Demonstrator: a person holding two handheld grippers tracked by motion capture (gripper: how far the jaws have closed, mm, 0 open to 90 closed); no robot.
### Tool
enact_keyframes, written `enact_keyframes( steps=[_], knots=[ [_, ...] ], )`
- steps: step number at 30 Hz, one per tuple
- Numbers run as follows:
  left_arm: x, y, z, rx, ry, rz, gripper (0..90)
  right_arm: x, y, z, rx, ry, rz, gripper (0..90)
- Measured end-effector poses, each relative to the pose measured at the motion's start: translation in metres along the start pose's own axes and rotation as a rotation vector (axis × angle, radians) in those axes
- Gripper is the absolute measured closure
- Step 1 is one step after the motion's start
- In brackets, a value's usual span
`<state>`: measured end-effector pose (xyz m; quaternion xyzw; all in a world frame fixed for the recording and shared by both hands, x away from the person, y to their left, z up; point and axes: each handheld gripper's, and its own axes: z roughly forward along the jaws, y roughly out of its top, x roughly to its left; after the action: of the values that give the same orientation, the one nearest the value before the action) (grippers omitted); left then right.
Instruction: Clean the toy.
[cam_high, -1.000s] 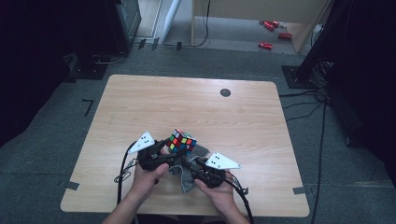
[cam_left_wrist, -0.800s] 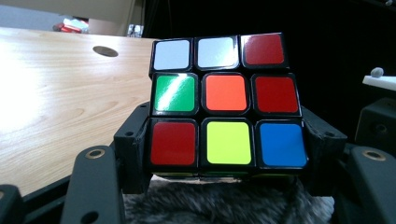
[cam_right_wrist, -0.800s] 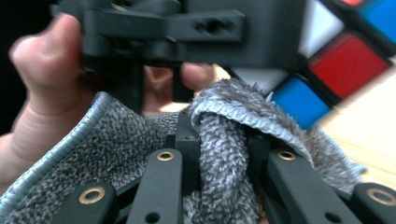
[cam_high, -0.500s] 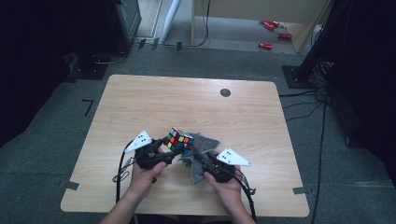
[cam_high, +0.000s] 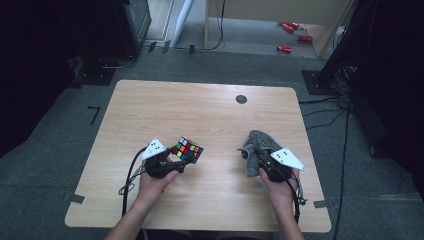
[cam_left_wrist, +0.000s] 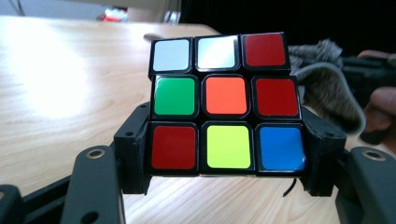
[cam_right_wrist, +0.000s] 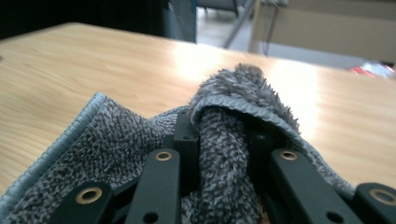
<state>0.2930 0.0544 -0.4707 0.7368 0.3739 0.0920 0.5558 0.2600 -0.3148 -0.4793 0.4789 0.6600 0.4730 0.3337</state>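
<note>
Fingers (cam_left_wrist: 135, 154) of the left gripper (cam_high: 172, 162) stand partly apart, their black pads pressed against the two sides of one puzzle cube (cam_left_wrist: 224, 102), which they hold clear of the surface (cam_high: 200, 115). One cube, one cloth, two grippers and two hands: that is the count here.

Seen in the left gripper view, the cube is a three-by-three block of glossy square stickers in a black plastic frame; the face toward the camera reads white, white, red on top, green, orange, red in the middle, and red, yellow, blue below.

On the right gripper (cam_right_wrist: 222, 177) the fingers (cam_right_wrist: 161, 182) are drawn close and clamp a bunched fold of the grey cloth (cam_right_wrist: 233, 107), and they have just been easing slightly apart with the cloth between them. It is a fluffy, looped terry fabric with a stitched pale-blue hem, crumpled into a soft lump that drapes over the black bars.

In the high view the cloth (cam_high: 257, 145) lies well to the right of the cube (cam_high: 188, 149), with bare pale wood grain between them. A small dark round disc (cam_high: 241, 99) sits beyond the cube, toward the far edge.
</note>
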Motion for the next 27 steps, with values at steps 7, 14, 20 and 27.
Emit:
enact_keyframes(
  steps=[7,14,20,27],
  knots=[
    [0.002,-0.007,0.015,0.14,0.111,0.092,34.6,-0.004,-0.018,0.012,0.095,-0.045,-0.049,71.7],
    [0.004,-0.014,0.025,0.203,0.139,0.132,34.5,-0.008,-0.03,0.023,0.202,-0.033,-0.035,70.2],
    [0.006,-0.019,0.03,0.233,0.149,0.129,34.5,-0.008,-0.034,0.026,0.247,-0.025,-0.024,68.0],
    [0.006,-0.022,0.036,0.245,0.158,0.148,34.4,-0.004,-0.034,0.03,0.305,-0.027,-0.047,67.2]
  ],
)
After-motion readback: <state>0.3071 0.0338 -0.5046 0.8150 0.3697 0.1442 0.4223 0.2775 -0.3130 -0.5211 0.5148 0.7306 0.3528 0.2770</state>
